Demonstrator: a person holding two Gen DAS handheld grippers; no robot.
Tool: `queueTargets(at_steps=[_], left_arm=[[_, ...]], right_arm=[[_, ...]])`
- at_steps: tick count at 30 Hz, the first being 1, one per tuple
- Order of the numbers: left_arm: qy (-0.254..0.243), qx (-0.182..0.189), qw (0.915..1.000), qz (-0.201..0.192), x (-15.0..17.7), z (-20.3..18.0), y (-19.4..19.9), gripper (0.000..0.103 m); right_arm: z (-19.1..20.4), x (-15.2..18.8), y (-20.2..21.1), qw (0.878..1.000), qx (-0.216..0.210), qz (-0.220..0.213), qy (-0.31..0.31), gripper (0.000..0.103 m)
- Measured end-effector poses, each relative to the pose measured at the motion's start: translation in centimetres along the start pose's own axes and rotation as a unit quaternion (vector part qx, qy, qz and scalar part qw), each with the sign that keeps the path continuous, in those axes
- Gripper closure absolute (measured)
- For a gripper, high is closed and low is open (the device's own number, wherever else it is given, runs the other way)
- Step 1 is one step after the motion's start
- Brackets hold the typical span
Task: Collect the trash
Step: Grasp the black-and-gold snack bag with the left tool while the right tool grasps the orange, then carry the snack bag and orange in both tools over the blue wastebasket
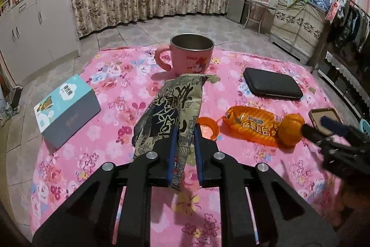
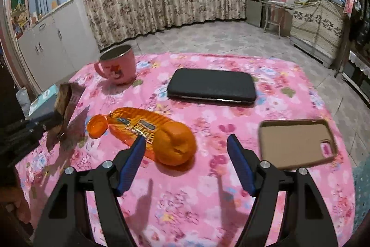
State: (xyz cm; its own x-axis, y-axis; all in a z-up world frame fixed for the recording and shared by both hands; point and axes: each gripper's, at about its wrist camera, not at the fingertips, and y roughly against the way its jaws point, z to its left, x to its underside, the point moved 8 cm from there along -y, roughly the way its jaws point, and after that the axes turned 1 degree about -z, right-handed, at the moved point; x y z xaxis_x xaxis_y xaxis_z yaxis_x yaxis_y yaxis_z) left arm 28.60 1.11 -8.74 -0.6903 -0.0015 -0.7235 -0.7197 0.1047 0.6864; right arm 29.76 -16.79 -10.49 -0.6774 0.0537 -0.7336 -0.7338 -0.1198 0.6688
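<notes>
**Left claw clamped on snack wrapper, right claw spread over the orange**

Wrapper (image 1: 171, 105): crumpled foil snack bag, beige/black with printed characters, long and creased. It sits pinched between the left claw's (image 1: 186, 131) blue pads, lower end down in the jaws, upper end sticking up toward the pink cup (image 1: 192, 54). Looks lifted off the pink floral cloth (image 1: 97, 136) covering the bench.

Other trash, placed relative to the wrapper in the left view:
- orange bottle cap (image 1: 208, 130) just right of it, flat on the cloth
- orange snack packet (image 1: 252, 127) further right, printed label up
- orange (image 1: 291, 130) touching the packet's far end

Non-trash: blue/white box (image 1: 67, 110) left of the wrapper, black case (image 1: 272, 83) beyond and right, phone case (image 2: 298, 142) far right, lying inside-up.

Hard to read:
- wrapper's lower end is hidden behind the claw body
- in the right view the wrapper (image 2: 67, 105) is at the frame's left margin, blurred, the left claw only partly visible
- packet label text not legible
- a bit of a hand (image 2: 16, 207) cut off at lower left

Pose: both claws pitched downward at the bench. Right claw (image 2: 186, 145) is released, fingers wide apart, nothing between the pads, hovering near the orange (image 2: 174, 145); its left finger (image 2: 136, 149) overlaps the packet's (image 2: 136, 125) near edge.
</notes>
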Motion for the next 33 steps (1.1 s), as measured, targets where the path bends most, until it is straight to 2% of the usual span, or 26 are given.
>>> queueTargets(at_steps=[7,8,9,10,14,20,27,31,33], left_arm=[[0.022,0.006,0.9996,-0.014,-1.1,0.7,0.1,0.09],[0.022,0.005,0.9996,-0.015,-1.2,0.7,0.1,0.09],[0.022,0.005,0.9996,-0.014,-1.2,0.7,0.1,0.09],[0.021,0.005,0.9997,-0.014,-1.2,0.7,0.0,0.09],[0.015,0.002,0.9997,-0.017,-1.5,0.6,0.3,0.09],[0.003,0.002,0.9998,-0.021,-1.6,-0.2,0.4,0.09],[-0.007,0.006,0.9994,-0.033,-1.8,-1.2,1.1,0.09],[-0.018,0.006,0.9992,-0.036,-1.8,-2.1,1.2,0.09],[-0.022,0.007,0.9991,-0.036,-1.8,-2.6,1.3,0.09]], right_arm=[[1.2,0.6,-3.5,0.999,0.007,0.036,0.003,0.037],[1.3,0.8,-3.8,0.999,0.003,0.043,0.001,0.039],[1.4,1.1,-4.2,0.999,0.0,0.051,0.0,0.049],[1.3,1.2,-4.2,0.999,0.01,0.051,0.008,0.054],[0.7,1.0,-3.5,0.999,-0.007,0.046,-0.006,0.061],[-0.3,-0.3,-1.1,1.0,-0.02,0.013,-0.018,0.061],[-1.5,-1.7,1.7,0.999,-0.012,-0.027,-0.013,0.061],[-1.5,-1.7,3.7,0.999,0.004,-0.049,0.023,0.061],[-1.7,-1.5,4.8,0.997,0.025,-0.057,0.049,0.061]])
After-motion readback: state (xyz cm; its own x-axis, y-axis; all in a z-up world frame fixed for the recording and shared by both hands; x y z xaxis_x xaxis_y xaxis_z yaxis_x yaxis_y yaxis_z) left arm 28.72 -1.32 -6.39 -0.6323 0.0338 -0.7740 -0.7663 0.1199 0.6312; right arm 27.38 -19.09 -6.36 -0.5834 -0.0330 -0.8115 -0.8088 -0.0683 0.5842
